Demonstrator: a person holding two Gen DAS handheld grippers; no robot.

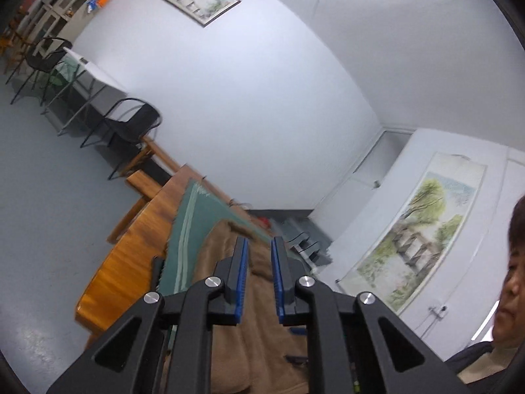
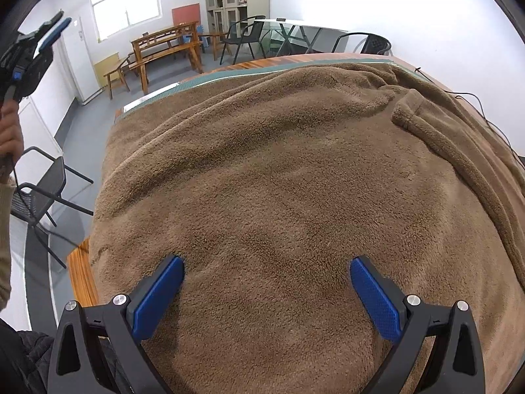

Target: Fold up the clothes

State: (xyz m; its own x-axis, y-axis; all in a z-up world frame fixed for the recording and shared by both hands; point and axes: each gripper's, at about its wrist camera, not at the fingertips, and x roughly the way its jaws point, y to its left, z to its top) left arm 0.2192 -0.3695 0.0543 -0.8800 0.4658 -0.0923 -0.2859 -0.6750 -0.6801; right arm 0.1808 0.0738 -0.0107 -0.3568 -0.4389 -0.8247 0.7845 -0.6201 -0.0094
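A big brown fleece garment [image 2: 295, 180] lies spread over a green mat [image 2: 197, 80] on the wooden table [image 2: 82, 272], with a folded ridge at the far right. My right gripper [image 2: 266, 261] points down at its near part, jaws wide open, blue pads [image 2: 157, 295] just above or on the pile. A hand holds my left gripper [image 2: 52, 29] high at the far left, off the cloth. In the left wrist view my left gripper [image 1: 259, 239] points level, with a narrow empty gap between its pads; the fleece [image 1: 249, 321] lies below.
A black chair [image 2: 42, 193] stands by the table's left side. Wooden benches [image 2: 164, 49], more black chairs, a glass table [image 2: 295, 32] and a cabinet stand across the room. A thin black cable [image 2: 485, 121] runs along the table's right edge. A person [image 1: 512, 289] is close on the right.
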